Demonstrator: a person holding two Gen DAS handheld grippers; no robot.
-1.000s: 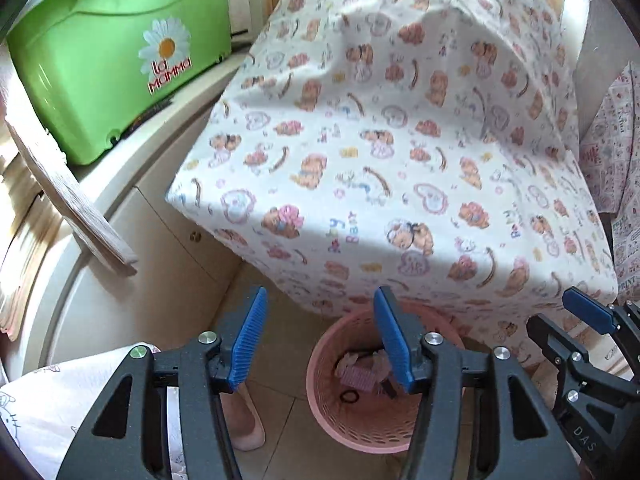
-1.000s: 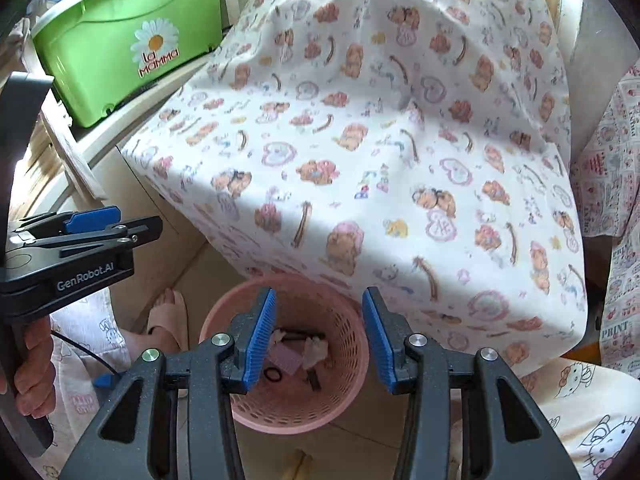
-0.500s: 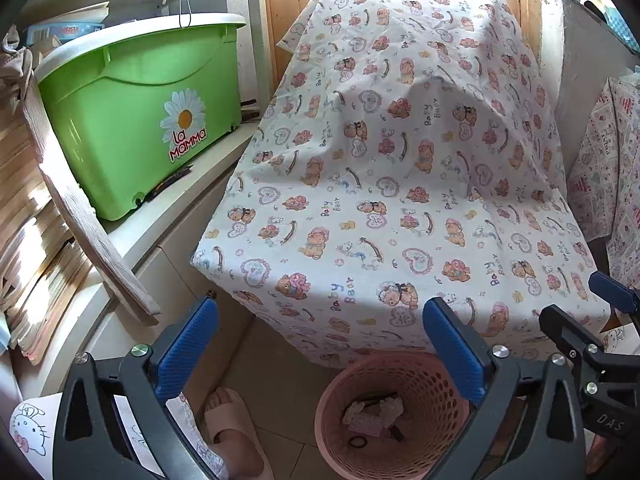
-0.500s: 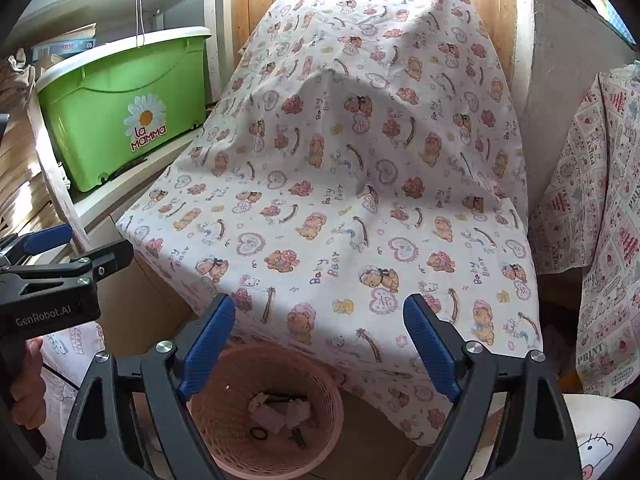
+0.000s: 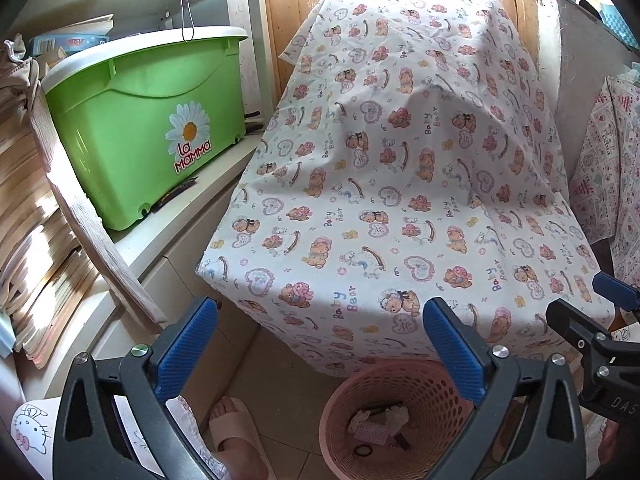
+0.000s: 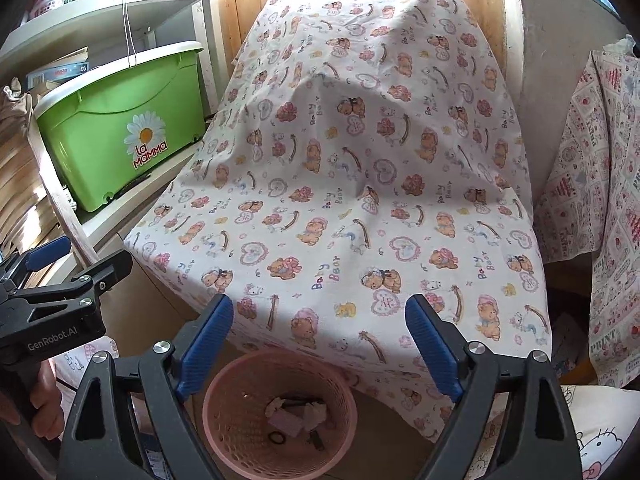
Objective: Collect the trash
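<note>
At upper left sits a green plastic storage box (image 5: pixel 140 140). Both the left tool (image 5: pixel 320 344) and right tool (image 6: pixel 320 344), jaws just spread wide and empty, frame the pink perforated plastic wastebasket (image 6: pixel 240 432) holding scraps at lower centre.

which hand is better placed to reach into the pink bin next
Right, though narrowly: the pink bin sits between the open right tool's fingers; in the left tool's view it lies off toward one finger.
</note>
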